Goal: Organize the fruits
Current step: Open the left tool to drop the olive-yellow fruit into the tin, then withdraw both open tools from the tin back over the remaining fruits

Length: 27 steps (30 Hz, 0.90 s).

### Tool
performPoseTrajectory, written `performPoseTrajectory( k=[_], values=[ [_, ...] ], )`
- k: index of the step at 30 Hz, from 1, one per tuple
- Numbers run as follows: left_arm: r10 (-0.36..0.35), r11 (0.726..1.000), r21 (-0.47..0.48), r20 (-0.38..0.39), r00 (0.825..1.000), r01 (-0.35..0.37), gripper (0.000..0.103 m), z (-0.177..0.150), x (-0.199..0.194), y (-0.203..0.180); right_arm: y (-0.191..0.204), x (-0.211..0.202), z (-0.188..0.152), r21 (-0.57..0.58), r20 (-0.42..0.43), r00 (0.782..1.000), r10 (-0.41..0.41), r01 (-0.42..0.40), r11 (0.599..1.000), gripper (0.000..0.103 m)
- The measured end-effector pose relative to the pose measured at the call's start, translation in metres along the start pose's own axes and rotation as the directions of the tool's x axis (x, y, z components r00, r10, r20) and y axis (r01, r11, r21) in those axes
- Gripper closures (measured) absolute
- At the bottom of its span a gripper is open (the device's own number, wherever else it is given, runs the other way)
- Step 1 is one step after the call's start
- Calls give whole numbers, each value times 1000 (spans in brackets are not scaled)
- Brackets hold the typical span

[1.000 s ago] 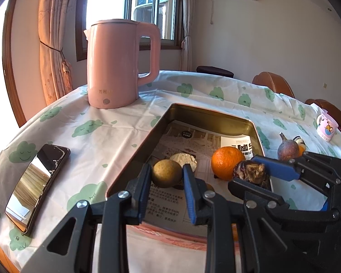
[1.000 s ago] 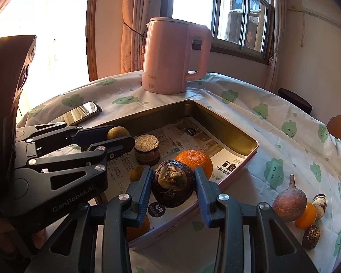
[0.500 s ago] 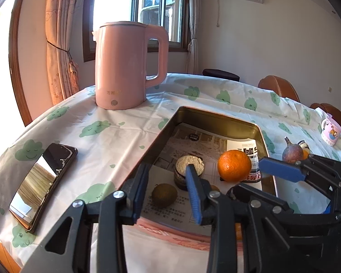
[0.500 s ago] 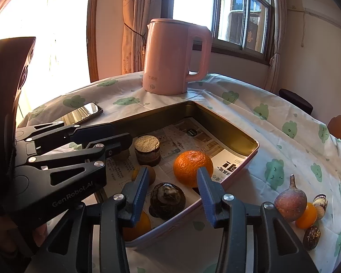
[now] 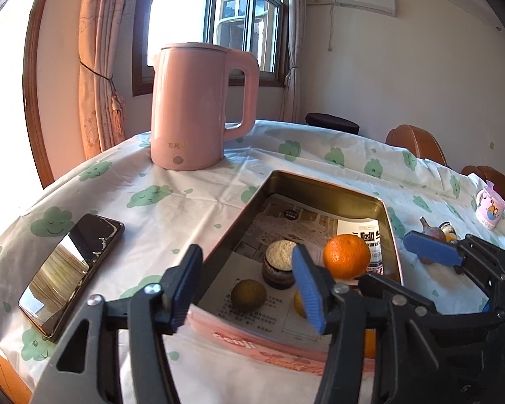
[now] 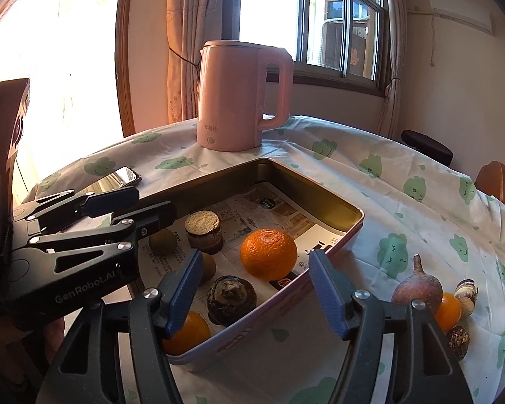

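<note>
1. The left gripper (image 5: 244,282) no longer clamps the brown-green fruit (image 5: 248,295); its jaws have just been opening, and the fruit now lies on the newspaper in the tin tray (image 5: 323,185).
2. The right gripper (image 6: 252,289) has let go of the dark wrinkled fruit (image 6: 231,299); its jaws have likewise just been opening, and that fruit sits in the tray beside the orange (image 6: 268,253).

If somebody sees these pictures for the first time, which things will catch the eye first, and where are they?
First the tall pink plastic kettle, standing on the cloud-print tablecloth in front of the window. Then the bright round orange in the paper-lined rectangular metal tin, with a dark wrinkled fruit lying nearer the camera. The left tongs and right tongs, with blue pads, stand open over the tin, holding nothing.
</note>
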<state>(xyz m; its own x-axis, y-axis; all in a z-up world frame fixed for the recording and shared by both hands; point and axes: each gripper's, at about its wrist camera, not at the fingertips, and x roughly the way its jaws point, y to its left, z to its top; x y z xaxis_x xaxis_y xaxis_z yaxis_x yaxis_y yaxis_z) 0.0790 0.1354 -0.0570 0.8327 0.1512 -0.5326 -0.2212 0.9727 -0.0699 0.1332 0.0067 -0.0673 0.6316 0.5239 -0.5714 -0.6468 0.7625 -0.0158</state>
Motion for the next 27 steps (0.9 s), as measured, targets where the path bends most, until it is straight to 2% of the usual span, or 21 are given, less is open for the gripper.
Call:
performPoseTrajectory(
  k=[3, 7, 11, 13, 16, 19, 23, 26, 27],
  values=[
    [-17, 1000, 5, 33, 999, 17, 17, 3, -10, -5, -7, -7, -3, 8, 2, 1000, -19, 19, 1000, 35],
    [-46, 998, 51, 60, 997, 43, 16, 8, -21, -28, -26, -24, -13, -13, -4, 996, -91, 91, 996, 35],
    [-94, 989, 120, 69, 993, 85, 14, 12, -27, -65, -77, -51, -25, 68, -15, 985, -173, 173, 983, 35],
    [-121, 982, 157, 65, 991, 110, 14, 13, -26, -85, -105, -61, -32, 98, -40, 973, -227, 229, 968, 35],
    [-144, 970, 209, 59, 988, 129, 14, 14, -23, -117, -142, -70, -44, 161, -79, 961, -265, 274, 948, 35],
    [-164, 955, 257, 33, 986, 150, 14, 13, -14, -147, -162, -70, -52, 208, -121, 959, -254, 275, 939, 35],
    [-174, 937, 304, -19, 985, 172, 14, 11, 7, -175, -168, -62, -57, 223, -156, 965, -210, 241, 944, 35],
    [-180, 933, 303, -71, 981, 194, 14, 10, 24, -186, -169, -53, -56, 229, -175, 968, -180, 217, 949, 35],
    [-183, 934, 294, -89, 979, 201, 14, 11, 30, -187, -169, -50, -57, 227, -189, 965, -180, 221, 949, 39]
  ],
)
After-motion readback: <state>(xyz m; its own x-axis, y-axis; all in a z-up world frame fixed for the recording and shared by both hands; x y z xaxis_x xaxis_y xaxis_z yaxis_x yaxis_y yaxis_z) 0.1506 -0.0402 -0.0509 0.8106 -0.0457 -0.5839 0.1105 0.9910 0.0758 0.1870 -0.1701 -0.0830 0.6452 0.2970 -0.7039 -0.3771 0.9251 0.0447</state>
